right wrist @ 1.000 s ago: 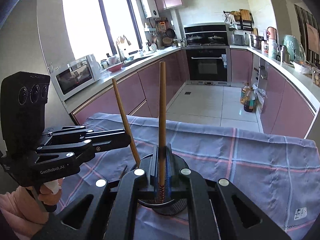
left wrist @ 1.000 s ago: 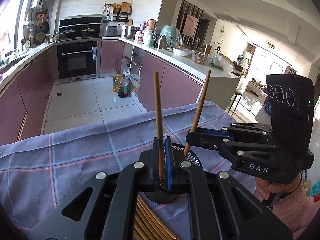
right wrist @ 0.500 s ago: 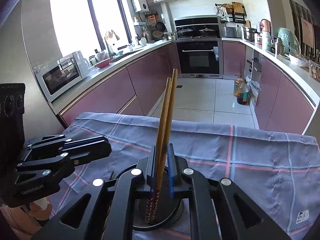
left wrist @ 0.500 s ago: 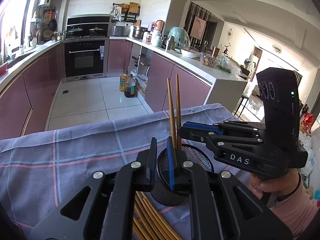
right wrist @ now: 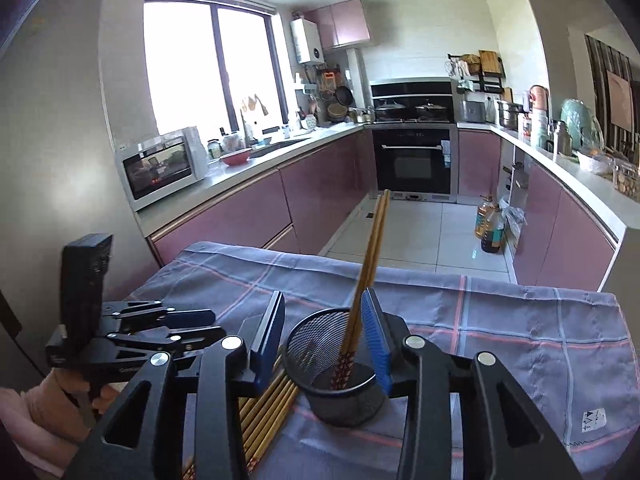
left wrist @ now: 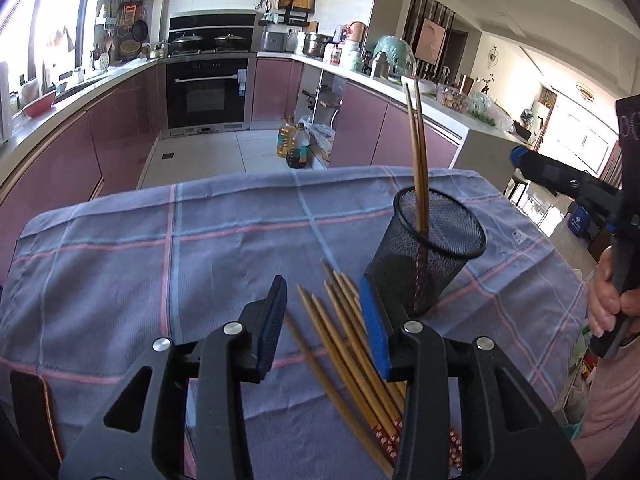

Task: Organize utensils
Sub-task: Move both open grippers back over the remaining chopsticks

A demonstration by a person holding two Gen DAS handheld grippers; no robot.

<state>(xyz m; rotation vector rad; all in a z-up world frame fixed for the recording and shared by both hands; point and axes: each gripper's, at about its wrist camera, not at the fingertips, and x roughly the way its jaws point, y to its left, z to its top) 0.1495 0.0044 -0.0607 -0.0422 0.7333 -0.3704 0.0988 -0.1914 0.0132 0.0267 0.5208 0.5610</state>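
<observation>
2 chopsticks point(left wrist: 418, 152) stand in the mesh cup point(left wrist: 430, 248), leaning together against its rim because nothing grips them. The right gripper point(right wrist: 322, 340) sits right over the cup with the sticks rising between its jaws, closer to the right pad; the jaws are opening and not pressing on them. The left gripper point(left wrist: 324, 322) points down at the loose pile of chopsticks point(left wrist: 352, 344) on the cloth point(left wrist: 120, 248). Its jaws are opening too, straddling the pile's tips without touching, probably lining up the next pick. The cup is just right of its right jaw.
</observation>
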